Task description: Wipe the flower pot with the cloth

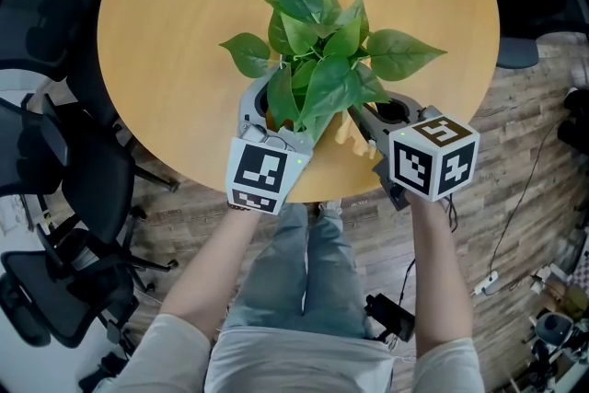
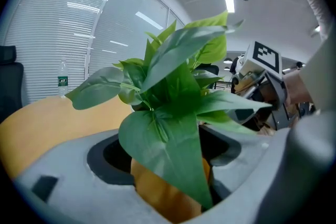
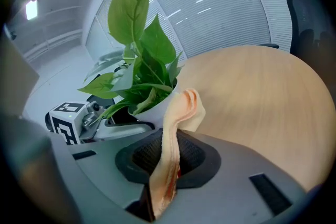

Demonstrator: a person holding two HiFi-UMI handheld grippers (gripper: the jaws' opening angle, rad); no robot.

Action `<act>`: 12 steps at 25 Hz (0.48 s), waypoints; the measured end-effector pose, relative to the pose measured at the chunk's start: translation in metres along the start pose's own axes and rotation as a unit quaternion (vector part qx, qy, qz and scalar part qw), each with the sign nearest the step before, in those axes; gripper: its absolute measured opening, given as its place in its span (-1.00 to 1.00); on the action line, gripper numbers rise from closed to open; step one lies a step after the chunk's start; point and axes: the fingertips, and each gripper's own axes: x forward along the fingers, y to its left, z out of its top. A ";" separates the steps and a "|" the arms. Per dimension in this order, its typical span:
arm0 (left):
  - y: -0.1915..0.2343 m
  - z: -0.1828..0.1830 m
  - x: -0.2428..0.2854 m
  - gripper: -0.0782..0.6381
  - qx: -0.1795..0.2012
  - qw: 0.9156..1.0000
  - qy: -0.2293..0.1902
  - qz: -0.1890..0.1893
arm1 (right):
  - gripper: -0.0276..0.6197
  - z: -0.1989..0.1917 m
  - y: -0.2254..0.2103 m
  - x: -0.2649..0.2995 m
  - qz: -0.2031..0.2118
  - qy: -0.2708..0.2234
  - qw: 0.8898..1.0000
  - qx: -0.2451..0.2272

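Reaching forward over the near edge of a round wooden table [image 1: 166, 32], a person's two forearms each carry a gripper. Nearest on the right, the right gripper [image 1: 373, 126] has its jaws closed narrow on a peach cloth [image 3: 184, 107]. The cloth's long axis runs from those jaws away and to the left. Its loose far end curls against the right-hand wall of the flower pot [image 3: 157, 108].

On the left, the left gripper [image 1: 269, 126] has its jaws spread wide on either side of the pot. The pot's wall fills the gap between them, and the jaws appear to bear on it, so the pot looks held steady.

The pot stands close to the table's near edge, between the two grippers, just left of and slightly beyond the right gripper's fingertips. Broad green leaves [image 1: 317, 60] spread above it and hide most of its rim from overhead.

By my judgement, the wipe turns on this: the cloth end already touches the pot's right side, so the right hand would sweep leftward around the wall. Beyond the pot, tabletop runs to the far edge. Dark office chairs [image 1: 55, 161] stand off to the left.
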 end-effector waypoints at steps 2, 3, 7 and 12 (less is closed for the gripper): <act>0.000 0.000 0.000 0.29 0.000 1.000 0.000 -0.002 | -0.73 -0.005 0.005 -0.001 0.001 0.001 1.000 -0.005; 0.000 0.000 0.000 0.29 0.001 1.000 0.000 -0.002 | -0.73 -0.008 0.007 -0.002 0.002 0.002 1.000 -0.007; 0.000 -0.001 0.001 0.29 0.000 1.000 0.001 -0.003 | -0.73 -0.014 0.017 -0.003 0.012 0.004 1.000 -0.008; 0.000 -0.001 0.000 0.29 0.001 1.000 -0.002 -0.013 | -0.73 -0.017 0.016 -0.003 0.011 0.005 1.000 -0.006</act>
